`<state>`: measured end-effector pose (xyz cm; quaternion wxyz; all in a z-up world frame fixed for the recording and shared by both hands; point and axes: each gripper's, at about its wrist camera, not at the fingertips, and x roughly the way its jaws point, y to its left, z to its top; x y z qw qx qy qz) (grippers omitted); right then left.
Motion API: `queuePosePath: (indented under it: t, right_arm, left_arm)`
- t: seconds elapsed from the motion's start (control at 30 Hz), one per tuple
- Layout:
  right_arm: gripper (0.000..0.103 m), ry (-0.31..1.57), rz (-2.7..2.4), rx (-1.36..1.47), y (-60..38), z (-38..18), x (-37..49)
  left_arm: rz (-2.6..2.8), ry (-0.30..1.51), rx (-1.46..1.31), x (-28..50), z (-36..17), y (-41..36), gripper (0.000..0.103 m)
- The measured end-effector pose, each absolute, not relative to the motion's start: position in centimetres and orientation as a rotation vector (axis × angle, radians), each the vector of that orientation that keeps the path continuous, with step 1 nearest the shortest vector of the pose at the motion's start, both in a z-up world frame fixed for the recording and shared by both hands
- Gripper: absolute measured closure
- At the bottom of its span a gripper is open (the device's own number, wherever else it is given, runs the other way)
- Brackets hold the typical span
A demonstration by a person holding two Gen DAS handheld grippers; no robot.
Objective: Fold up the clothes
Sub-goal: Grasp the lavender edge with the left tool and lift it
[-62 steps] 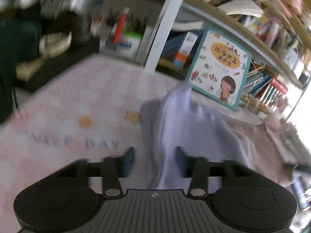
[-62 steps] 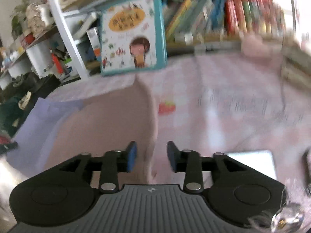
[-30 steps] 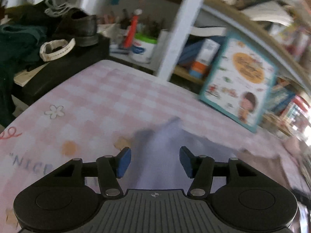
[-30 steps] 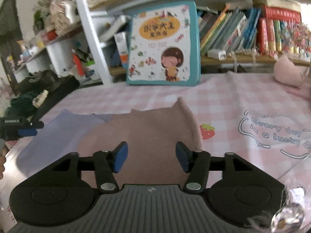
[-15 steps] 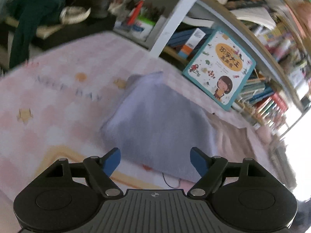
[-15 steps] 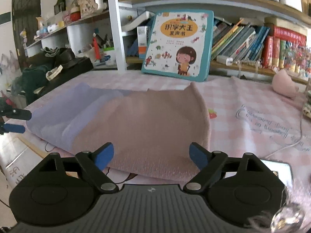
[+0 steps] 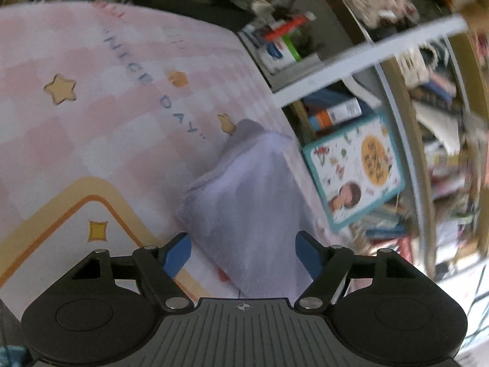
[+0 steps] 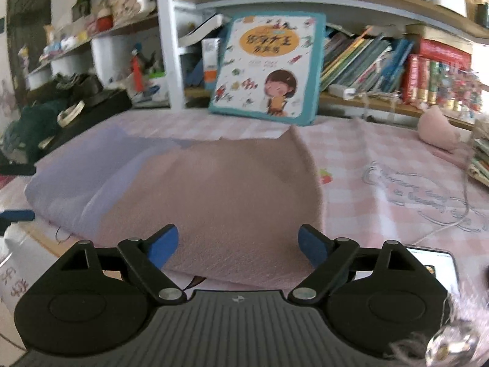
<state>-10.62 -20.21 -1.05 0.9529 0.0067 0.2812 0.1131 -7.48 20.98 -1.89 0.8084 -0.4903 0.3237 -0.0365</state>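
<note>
A folded two-tone garment lies flat on the pink checked tablecloth [image 8: 397,165]. Its dusty-pink half [image 8: 232,195] lies directly ahead of my right gripper [image 8: 238,244], which is open and empty just above its near edge. Its lavender half [image 8: 79,177] spreads to the left. In the left wrist view the lavender half [image 7: 253,189] lies ahead of my left gripper [image 7: 243,252], which is open and empty above its near end. The blue tip of the left gripper [image 8: 15,215] shows at the left edge of the right wrist view.
A children's picture book [image 8: 269,70] leans against the bookshelf [image 8: 382,61] behind the cloth. A pink plush toy [image 8: 437,128] sits at the right. A phone [image 8: 434,263] and a white cable [image 8: 443,226] lie near right. Dark clothes and a shoe [image 8: 45,113] lie at left.
Both grippers opened, let go of the garment and drew back toward me. The garment now lies flat and folded. The left wrist view has swung and tilted.
</note>
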Motion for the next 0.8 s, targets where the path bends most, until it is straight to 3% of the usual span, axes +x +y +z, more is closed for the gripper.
queuePosePath:
  t: [0.17, 0.33, 0.5, 0.73, 0.8]
  right_arm:
    - [0.018, 0.604, 0.222, 0.005, -20.3, -1.6, -10.3]
    - [0.018, 0.627, 0.237, -0.015, -19.8, -2.1, -9.6]
    - [0.017, 0.632, 0.248, -0.020, -19.7, -2.4, -9.4]
    - [0.011, 0.628, 0.263, -0.035, -19.5, -2.7, -9.3]
    - [0.010, 0.629, 0.268, -0.035, -19.5, -2.8, -9.3]
  left_arm:
    - [-0.059, 0.678, -1.067, -6.8, -2.1, 21.0, 0.033]
    - [0.004, 0.628, -1.095, -6.2, -2.9, 20.9, 0.059]
    - [0.027, 0.639, -1.110, -5.4, -3.5, 20.6, 0.078]
    - [-0.054, 0.561, -0.815, -5.4, -0.1, 17.6, 0.078]
    - [-0.055, 0.580, -0.780, -5.1, -0.2, 17.4, 0.070]
